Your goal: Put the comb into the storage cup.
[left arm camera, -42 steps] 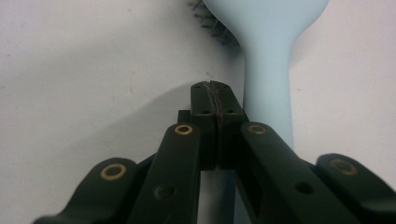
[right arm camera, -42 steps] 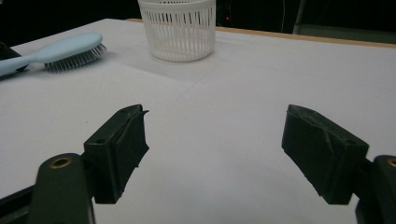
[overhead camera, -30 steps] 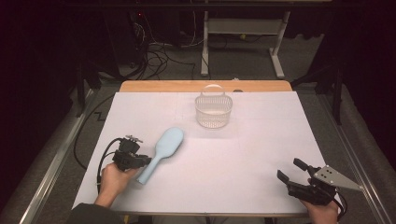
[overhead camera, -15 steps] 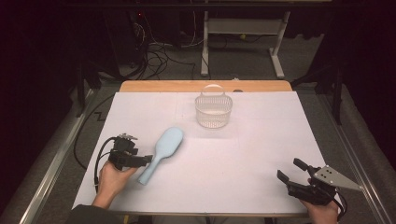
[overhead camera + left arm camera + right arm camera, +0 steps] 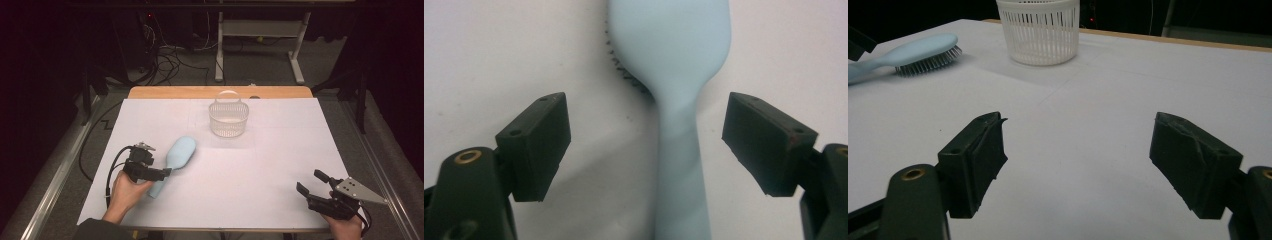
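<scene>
Just opened left tool, freeing pale blue plastic hairbrush on desk; next, probably withdraw clear.

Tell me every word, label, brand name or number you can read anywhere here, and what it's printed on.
None: no readable text stands on anything.
The light blue hairbrush bears no brand mark on its back or handle.
The white basket is plain slotted plastic with no label.
The white table cover is blank.
The left gripper and right gripper show no lettering, just brass rivets.
</scene>
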Demonstrator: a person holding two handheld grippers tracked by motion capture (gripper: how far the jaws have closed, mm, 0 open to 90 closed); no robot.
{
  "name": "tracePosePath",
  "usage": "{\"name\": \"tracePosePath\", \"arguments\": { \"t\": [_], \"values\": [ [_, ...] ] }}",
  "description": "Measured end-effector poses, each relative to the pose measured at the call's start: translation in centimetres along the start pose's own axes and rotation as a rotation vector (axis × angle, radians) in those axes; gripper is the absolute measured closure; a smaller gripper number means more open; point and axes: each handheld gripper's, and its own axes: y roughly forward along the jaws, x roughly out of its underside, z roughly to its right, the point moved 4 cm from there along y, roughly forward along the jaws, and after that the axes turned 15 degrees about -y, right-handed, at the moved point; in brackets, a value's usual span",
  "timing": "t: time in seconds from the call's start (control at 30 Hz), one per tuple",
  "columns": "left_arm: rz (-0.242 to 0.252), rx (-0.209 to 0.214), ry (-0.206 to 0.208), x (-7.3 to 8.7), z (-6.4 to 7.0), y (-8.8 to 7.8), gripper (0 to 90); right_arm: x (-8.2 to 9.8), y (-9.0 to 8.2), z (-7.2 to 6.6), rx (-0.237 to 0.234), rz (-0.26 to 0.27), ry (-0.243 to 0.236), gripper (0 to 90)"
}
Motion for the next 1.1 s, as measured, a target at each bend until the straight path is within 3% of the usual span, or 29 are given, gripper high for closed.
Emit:
{"name": "tracePosePath", "arguments": {
  "t": [0.57, 1.03, 1.1],
  "values": [
    [-0.075, -0.067, 0.046, -0.3, 1.3, 1.8, 22.5, 0.0, 0.0, 0.1, 0.0, 0.003, 0.005, 22.7],
    [-0.118, -0.095, 0.032, -0.8, 1.7, 3.0, 22.8, 0.0, -0.1, 0.1, 0.006, 0.003, 0.003, 23.0],
    [-0.117, -0.093, 0.032, -0.9, 1.6, 3.0, 29.7, 0.0, -0.1, 0.1, 0.005, 0.002, 0.001, 23.0]
  ]
}}
